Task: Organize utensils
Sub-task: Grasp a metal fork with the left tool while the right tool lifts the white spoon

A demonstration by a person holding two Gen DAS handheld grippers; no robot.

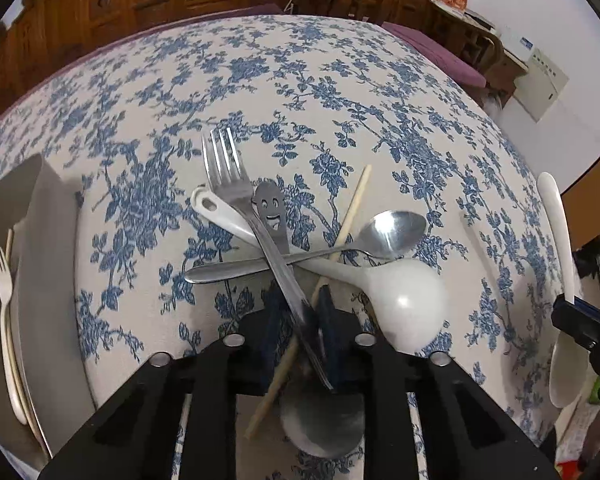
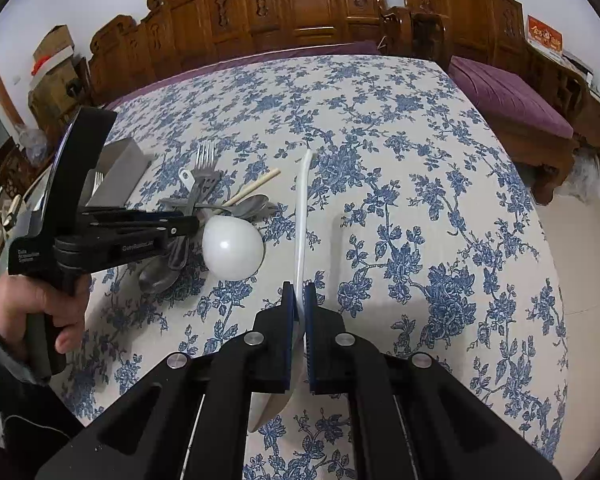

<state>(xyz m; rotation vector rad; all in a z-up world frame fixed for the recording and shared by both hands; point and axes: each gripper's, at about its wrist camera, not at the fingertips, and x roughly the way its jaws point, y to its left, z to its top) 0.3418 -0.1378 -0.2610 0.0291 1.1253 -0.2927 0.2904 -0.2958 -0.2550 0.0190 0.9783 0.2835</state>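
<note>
The left gripper point(image 1: 300, 336) pinches the fork point(image 1: 236, 192) handle, the right gripper point(image 2: 299, 320) squeezes a white spoon point(image 2: 302, 216); next, lift both to the tray point(image 1: 48, 240).

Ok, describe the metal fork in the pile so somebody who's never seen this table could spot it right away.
Start at the flowered tablecloth and find the heap of crossed utensils in the middle. The fork lies on top, tines pointing away, handle running down between the left gripper's pads. It is the only pronged piece there; its neighbours are a metal spoon, a white ladle and a chopstick.
</note>
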